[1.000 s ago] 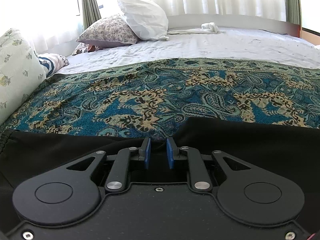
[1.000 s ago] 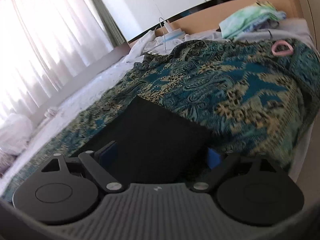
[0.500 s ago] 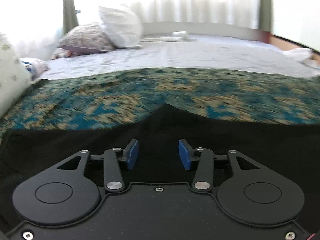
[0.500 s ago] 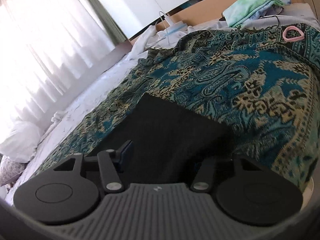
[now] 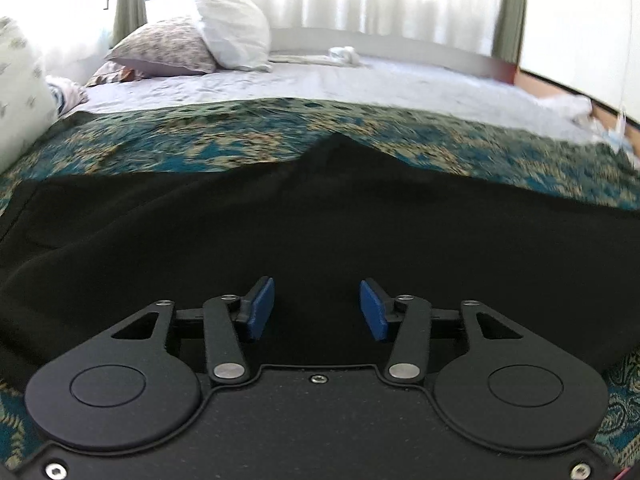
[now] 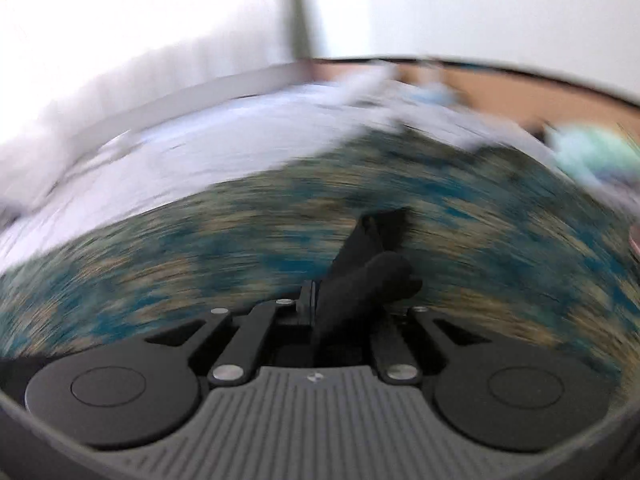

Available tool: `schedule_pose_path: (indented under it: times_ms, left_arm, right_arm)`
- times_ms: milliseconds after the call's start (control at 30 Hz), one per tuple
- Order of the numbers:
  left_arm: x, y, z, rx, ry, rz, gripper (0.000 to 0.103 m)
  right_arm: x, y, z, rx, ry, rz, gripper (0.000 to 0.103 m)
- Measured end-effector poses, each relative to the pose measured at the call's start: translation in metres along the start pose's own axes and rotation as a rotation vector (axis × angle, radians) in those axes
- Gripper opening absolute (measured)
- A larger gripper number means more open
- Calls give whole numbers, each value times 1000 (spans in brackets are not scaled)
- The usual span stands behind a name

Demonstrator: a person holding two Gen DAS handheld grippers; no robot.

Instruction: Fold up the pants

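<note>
The black pants lie spread across a blue and gold paisley blanket on the bed. In the left wrist view my left gripper hovers over the pants with its blue pads apart and nothing between them. In the right wrist view, which is heavily blurred, my right gripper is shut on a bunched piece of the black pants, lifted above the blanket. The right fingertips are hidden by the cloth.
A white pillow and a floral pillow lie at the head of the bed on a white sheet. Another pale pillow is at the left. A light green cloth bundle lies at the far right.
My left gripper opened and let go of the pants, now lying flat under it. My right gripper closed on the pants' edge and swung fast, lifting the cloth.
</note>
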State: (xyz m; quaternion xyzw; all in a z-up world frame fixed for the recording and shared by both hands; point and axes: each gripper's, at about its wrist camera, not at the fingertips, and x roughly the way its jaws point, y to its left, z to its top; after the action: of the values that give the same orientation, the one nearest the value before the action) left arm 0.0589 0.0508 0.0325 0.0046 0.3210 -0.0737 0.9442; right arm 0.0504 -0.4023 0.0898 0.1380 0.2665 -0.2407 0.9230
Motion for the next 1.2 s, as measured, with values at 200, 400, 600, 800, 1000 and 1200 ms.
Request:
schedule_pose_path:
  times_ms: [200,400,600,800,1000,1200]
  left_arm:
    - [-15,32,-9,-73,-26,-38,20]
    - [-21,48,-19,-83,-43,-53,20]
    - [-19,49,-22,-109,-52,-75,21]
    - [-19,45,-26,-84,-73,-99,33]
    - [-19,35,-29,-37,-85,-83,39]
    - [-18,26,-29,8,-84,-57,41]
  right_arm:
    - [-31,188,-81,-478,87,363,7]
    - [-68,259,-157,-666,109,500,7]
    - [-87,269,-172,-737,48,442,11]
    - [-96,268,-180,-750,21,447,16]
    - [-98,269,-188,-737,5,470,16]
    - [-102,260,-186,-682,28,522,46]
